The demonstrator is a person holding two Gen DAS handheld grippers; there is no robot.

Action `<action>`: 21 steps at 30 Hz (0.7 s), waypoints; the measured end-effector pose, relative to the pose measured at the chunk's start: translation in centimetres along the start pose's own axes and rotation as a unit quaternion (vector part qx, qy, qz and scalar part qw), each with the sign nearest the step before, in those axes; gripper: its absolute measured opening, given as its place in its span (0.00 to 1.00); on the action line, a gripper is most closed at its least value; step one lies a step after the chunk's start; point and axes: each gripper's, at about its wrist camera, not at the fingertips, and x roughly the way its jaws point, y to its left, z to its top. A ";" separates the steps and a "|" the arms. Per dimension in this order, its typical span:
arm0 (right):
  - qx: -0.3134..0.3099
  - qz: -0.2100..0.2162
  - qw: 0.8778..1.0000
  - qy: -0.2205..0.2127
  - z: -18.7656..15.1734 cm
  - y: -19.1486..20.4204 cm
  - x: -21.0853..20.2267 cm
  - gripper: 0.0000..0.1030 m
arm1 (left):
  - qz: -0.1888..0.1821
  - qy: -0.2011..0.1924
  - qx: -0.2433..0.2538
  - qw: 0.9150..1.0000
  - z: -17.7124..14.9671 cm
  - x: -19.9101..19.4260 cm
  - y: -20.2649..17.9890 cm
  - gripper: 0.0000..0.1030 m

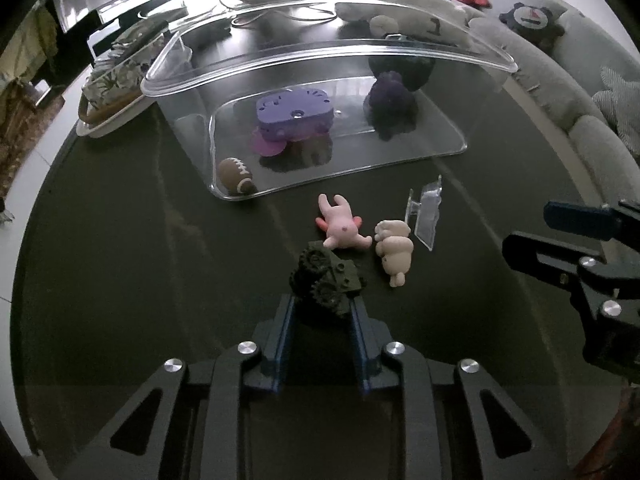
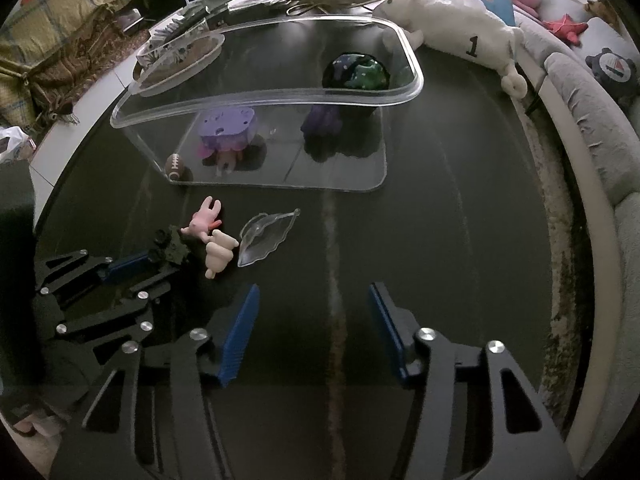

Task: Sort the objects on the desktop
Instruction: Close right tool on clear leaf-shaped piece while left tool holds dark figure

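Our left gripper (image 1: 322,300) is clamped on the truck (image 1: 326,280); our right gripper (image 2: 314,332) hangs half open, empty. Lifting carelessly, we could knock the near bear (image 1: 394,252) or clip the bin (image 1: 332,46) rim.

Dark, glossy round table (image 2: 460,240) filling most of both views, streaked with pale reflections. Beyond its rim from 1 to 4 o'clock, a curved grey sofa (image 2: 592,128) strewn with cushions and soft toys, among them a long white plush (image 2: 452,20) marked with a 1. At 12 o'clock, hard white glare, likely from a window, washing out the far edge. At 10 to 11 o'clock, pale floor tiles (image 2: 68,136), a patterned brownish rug (image 2: 72,68) and yellow checked fabric (image 2: 60,12) draped over furniture. Dim overall, light coming only from the far side.
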 end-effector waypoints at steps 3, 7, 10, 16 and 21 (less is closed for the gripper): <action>-0.001 -0.001 1.000 0.004 0.0 0.1 0.3 0.45 | -0.002 -0.003 -0.004 1.000 0.0 -0.1 0.2 0.23; -0.001 -0.001 1.000 0.006 0.0 0.3 0.7 0.42 | -0.002 -0.010 -0.008 1.000 0.2 -0.7 0.4 0.23; 0.000 0.001 1.000 0.006 0.1 0.5 1.0 0.38 | -0.003 -0.015 -0.008 1.000 0.2 -1.5 0.6 0.23; 0.003 0.012 1.000 0.003 0.7 1.1 1.4 0.38 | 0.003 -0.028 0.001 1.000 0.5 -3.0 0.9 0.23; 0.001 0.018 1.000 -0.003 1.3 2.0 1.6 0.32 | 0.001 -0.028 -0.002 1.000 0.6 -3.0 1.3 0.23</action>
